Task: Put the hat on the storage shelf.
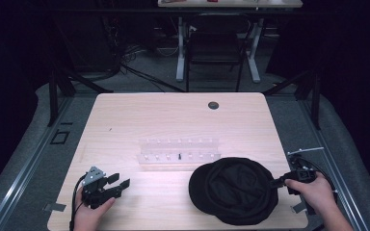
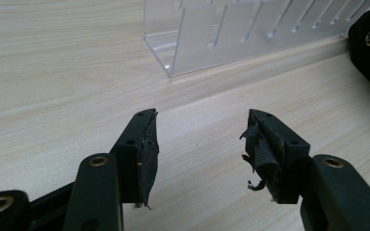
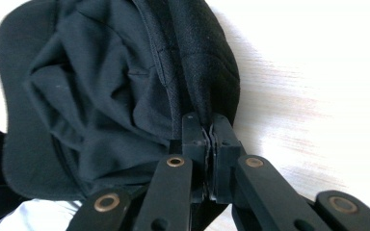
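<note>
— Well, what grips the one black cap [image 1: 235, 190] at the table's near right?
— The right gripper [image 3: 207, 132], pinching its rim. The left gripper [image 2: 200, 144] gapes, empty, beside one clear rack [image 2: 231, 38].

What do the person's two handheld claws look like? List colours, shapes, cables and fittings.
Both are black. The left claw carries a grey three-cornered plate and a black cable; its pads are frayed. The right claw has brass-coloured rivets on its linkage.
</note>
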A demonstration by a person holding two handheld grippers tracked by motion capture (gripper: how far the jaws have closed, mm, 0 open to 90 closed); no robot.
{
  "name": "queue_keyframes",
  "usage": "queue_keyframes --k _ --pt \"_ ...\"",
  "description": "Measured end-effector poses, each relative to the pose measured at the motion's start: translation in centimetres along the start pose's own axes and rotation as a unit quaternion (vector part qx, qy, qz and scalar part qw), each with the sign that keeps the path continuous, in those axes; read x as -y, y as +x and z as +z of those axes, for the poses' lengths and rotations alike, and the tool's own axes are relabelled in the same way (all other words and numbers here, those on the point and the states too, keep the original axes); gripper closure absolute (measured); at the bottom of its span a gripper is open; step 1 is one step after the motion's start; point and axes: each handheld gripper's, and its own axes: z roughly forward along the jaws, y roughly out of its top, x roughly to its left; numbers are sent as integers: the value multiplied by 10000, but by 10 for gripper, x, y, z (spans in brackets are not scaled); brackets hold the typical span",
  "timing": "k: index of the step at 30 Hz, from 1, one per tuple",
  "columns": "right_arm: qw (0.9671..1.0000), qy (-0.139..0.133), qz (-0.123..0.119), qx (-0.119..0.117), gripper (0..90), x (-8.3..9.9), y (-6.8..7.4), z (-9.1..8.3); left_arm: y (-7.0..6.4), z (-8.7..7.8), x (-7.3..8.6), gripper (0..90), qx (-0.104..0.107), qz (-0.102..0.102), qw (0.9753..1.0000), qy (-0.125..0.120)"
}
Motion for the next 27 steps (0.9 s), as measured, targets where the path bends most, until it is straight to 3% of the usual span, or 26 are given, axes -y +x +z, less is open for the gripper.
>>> queue_keyframes --k 1,2,6,7,8,14,15,17,19,20,23,24,25,27 --pt "9999 -65 125 24 876 1 3 -1 0 0 0 455 1 1 10000 2" --pt "9999 -83 31 -87 876 1 2 -2 0 0 0 455 3 -8 10000 -3" --pt "9998 -21 -36 -176 878 0 5 -8 0 0 0 455 0 -10 10000 -2" --pt "9999 48 -87 -41 878 0 7 -12 0 0 0 456 -2 -12 10000 -8" --pt "9997 -49 7 -250 878 1 8 -11 0 0 0 455 -5 -9 10000 -4" --pt "9988 -115 11 -481 879 2 15 -20 0 0 0 455 -6 -3 10000 1" --pt "9991 -103 -16 -402 879 2 17 -22 0 0 0 456 -7 3 10000 8" --pt "9977 -183 31 -653 881 2 19 -23 0 0 0 455 -11 3 10000 -1" --pt "9973 -251 124 -677 882 3 23 -25 0 1 0 455 -12 -5 10000 4" --pt "9970 -203 8 -749 882 2 22 -26 0 1 0 455 -14 -8 10000 6" --pt "9961 -221 -25 -850 883 2 26 -29 0 0 0 455 -9 -8 10000 1" --pt "9948 -392 128 -929 882 3 29 -28 0 0 0 456 -10 -11 10000 2" --pt "9951 -248 -32 -960 882 2 28 -31 0 0 0 455 -10 -12 10000 4" --pt "9935 -265 -38 -1106 883 1 30 -33 0 0 0 455 -10 -12 10000 -2"
